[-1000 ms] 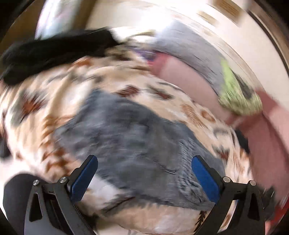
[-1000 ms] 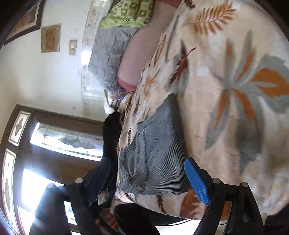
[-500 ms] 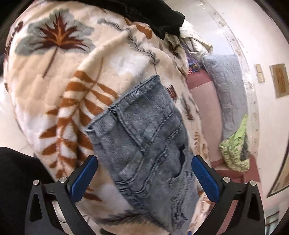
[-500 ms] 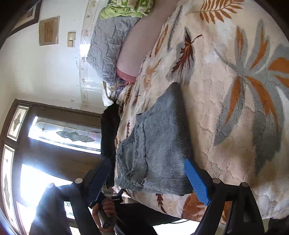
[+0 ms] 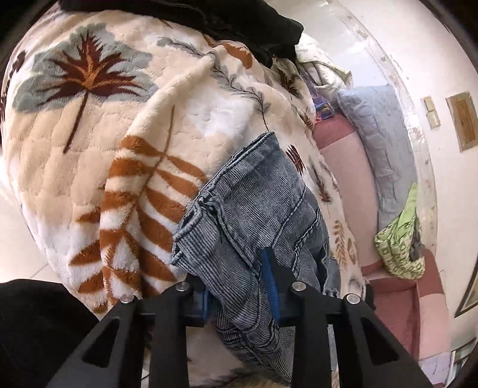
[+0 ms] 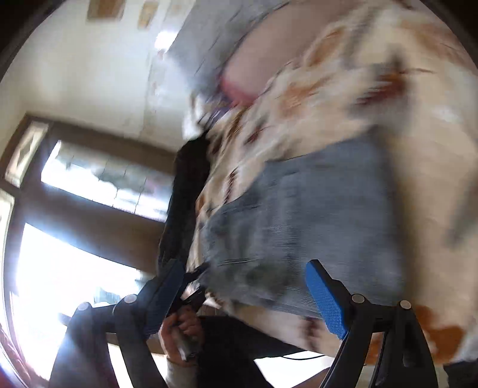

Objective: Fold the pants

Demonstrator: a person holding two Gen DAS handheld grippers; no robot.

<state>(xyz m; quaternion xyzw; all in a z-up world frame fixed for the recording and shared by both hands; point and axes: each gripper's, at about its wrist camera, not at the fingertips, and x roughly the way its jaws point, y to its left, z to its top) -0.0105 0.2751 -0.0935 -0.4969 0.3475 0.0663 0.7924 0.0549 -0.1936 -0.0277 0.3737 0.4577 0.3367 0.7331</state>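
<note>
Folded grey-blue denim pants (image 5: 263, 215) lie on a cream leaf-print blanket (image 5: 119, 143) on a bed. My left gripper (image 5: 239, 286) is shut on the near edge of the pants, with denim pinched between its blue pads. In the blurred right wrist view the pants (image 6: 298, 215) lie just ahead of my right gripper (image 6: 245, 292), which is open and empty, its jaws wide apart above the near edge. The person's hand on the left gripper handle (image 6: 182, 331) shows low in that view.
Black clothing (image 5: 227, 21) lies at the blanket's far end. A pink sofa (image 5: 358, 191) with a grey pillow (image 5: 379, 125) and a green patterned cloth (image 5: 400, 244) stands to the right. A wood-framed window (image 6: 74, 194) is beyond the bed.
My left gripper has moved in and shut on the near edge of the pants. My right gripper stays open and is moving fast, so its view is blurred.
</note>
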